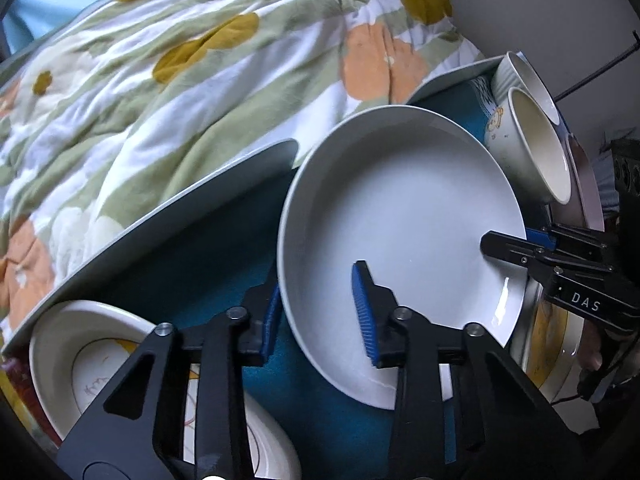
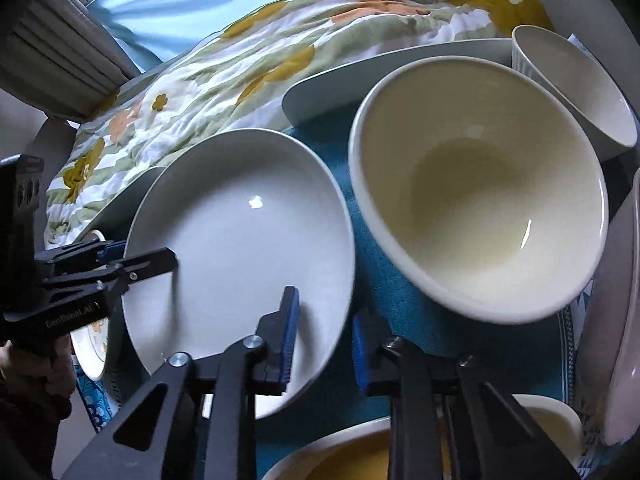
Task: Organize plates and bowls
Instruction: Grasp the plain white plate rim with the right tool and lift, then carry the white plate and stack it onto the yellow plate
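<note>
On the blue mat [image 1: 224, 240] by the floral quilt [image 1: 180, 100], the grey plate [image 1: 404, 240] sits tilted — both grippers straddle its rim. Left gripper [image 1: 320, 312]: fingers apart, one pad outside the rim, one inside, not clamped. Right gripper [image 2: 326, 346]: same, open w/ the rim between its pads. Cream bowl [image 2: 480, 208] just beside the plate; ribbed white bowl [image 2: 576, 88] behind it. Patterned plate [image 1: 80, 368] near the left gripper.
</note>
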A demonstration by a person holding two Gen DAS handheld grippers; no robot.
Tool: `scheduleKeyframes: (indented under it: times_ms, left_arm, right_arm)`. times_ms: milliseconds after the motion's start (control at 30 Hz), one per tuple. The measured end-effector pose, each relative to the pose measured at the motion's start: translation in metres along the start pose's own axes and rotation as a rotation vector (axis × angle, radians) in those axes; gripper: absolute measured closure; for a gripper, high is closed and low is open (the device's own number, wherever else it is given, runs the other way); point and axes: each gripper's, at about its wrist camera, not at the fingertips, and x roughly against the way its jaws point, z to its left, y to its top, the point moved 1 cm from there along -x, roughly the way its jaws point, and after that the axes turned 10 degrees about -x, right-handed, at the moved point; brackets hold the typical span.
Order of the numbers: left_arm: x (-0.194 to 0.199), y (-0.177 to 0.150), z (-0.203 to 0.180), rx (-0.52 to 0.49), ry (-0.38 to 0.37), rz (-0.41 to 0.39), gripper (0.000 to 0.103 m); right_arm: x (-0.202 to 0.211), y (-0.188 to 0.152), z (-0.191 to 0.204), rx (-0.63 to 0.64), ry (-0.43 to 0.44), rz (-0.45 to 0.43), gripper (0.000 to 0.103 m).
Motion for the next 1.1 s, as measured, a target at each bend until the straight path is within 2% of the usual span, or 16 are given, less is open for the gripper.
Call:
scheduleKeyframes:
  times_ms: [100,200,500,833,1100]
  left_arm:
    - [0.002,-0.002,0.004,0.011,0.009,-0.007,0.083]
    - [0.004,-0.003,0.002,-0.007,0.031,-0.011,0.085]
    - [0.012,-0.006,-0.006,-0.037,0.117,-0.015,0.085]
    - [0.029,-0.004,-0.019,-0.044,0.143,-0.021,0.085]
    - [0.056,-0.007,-0.034,-0.035,0.153,-0.045,0.085]
  right_arm:
    - [0.001,0.0,-0.004,-0.012,0.021,-0.002,0.087]
    - [0.002,-0.001,-0.005,-0.015,0.026,-0.007,0.087]
    - [0.007,-0.003,0.002,0.024,0.02,-0.027,0.087]
    - [0.02,0.003,0.008,0.052,0.009,-0.04,0.087]
    - [0.047,0.001,0.014,0.078,0.01,-0.06,0.087]
